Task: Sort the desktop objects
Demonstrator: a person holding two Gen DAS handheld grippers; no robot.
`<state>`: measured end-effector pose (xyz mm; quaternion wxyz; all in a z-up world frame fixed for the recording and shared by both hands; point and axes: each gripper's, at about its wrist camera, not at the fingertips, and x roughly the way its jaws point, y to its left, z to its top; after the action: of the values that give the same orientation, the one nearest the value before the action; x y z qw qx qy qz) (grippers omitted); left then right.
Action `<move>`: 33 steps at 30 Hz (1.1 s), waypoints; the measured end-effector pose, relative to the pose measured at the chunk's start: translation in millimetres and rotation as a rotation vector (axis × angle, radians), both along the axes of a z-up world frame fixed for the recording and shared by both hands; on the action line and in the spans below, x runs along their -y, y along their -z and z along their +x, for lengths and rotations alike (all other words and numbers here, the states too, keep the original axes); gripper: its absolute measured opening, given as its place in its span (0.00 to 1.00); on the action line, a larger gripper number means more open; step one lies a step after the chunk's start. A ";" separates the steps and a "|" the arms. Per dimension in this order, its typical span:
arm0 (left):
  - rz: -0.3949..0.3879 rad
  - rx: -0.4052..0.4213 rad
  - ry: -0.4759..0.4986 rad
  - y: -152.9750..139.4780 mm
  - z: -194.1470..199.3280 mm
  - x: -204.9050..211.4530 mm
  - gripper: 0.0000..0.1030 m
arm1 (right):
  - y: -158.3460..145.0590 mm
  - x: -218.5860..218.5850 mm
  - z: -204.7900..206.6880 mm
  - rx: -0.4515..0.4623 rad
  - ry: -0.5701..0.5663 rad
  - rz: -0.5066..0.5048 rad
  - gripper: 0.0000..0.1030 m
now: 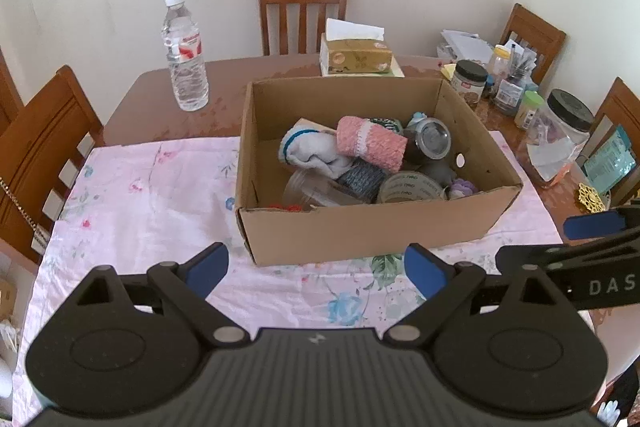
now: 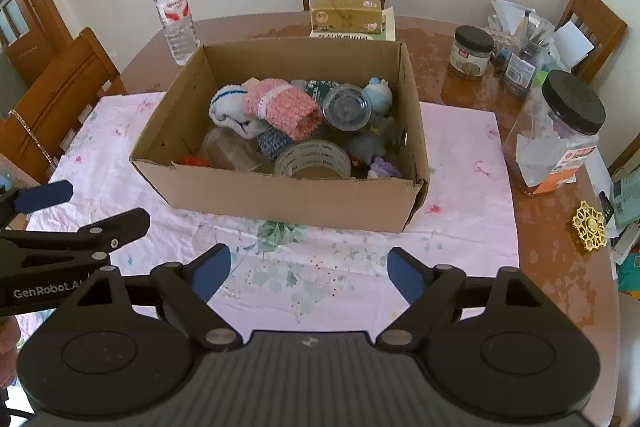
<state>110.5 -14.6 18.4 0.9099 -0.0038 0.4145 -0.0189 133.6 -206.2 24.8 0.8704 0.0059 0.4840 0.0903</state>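
Cardboard, brown and open-topped, forms the box (image 2: 280,195) on the pink floral cloth (image 2: 120,155). Inside it lie a pink knitted roll (image 2: 284,107), a white sock (image 2: 230,111), a tape roll (image 2: 312,159) and a metal lid (image 2: 347,106) (all jumbled together). Near the box's front, the left gripper (image 1: 316,267) and the right gripper (image 2: 308,267) hover with jaws spread wide, holding nothing. Behind the box stands a clear plastic water bottle (image 2: 174,15).

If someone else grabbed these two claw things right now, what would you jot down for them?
Left gripper: open, empty, held above the floral cloth in front of the cardboard box.
Right gripper: open, empty, beside it.
In the box: pink knit roll, white sock, tape roll, metal tin, small toys.
Whether sorting is finished I cannot tell; both grippers hold nothing.
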 end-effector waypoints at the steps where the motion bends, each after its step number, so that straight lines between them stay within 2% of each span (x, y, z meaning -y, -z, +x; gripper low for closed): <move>1: -0.002 -0.004 -0.006 -0.2 -0.2 -0.5 0.92 | -1.2 0.0 -0.7 0.003 0.001 0.001 0.88; 8: -0.017 -0.021 -0.027 -0.5 -0.2 -4.7 0.92 | -3.6 -1.5 -3.3 0.017 -0.002 0.000 0.90; 33: -0.015 -0.029 -0.012 1.4 6.8 -8.9 0.92 | -0.2 -7.8 -0.1 0.002 0.001 0.008 0.90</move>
<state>117.3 -5.6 17.0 0.9038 -0.0135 0.4273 -0.0166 133.5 -198.4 25.0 0.8708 0.0095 0.4830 0.0915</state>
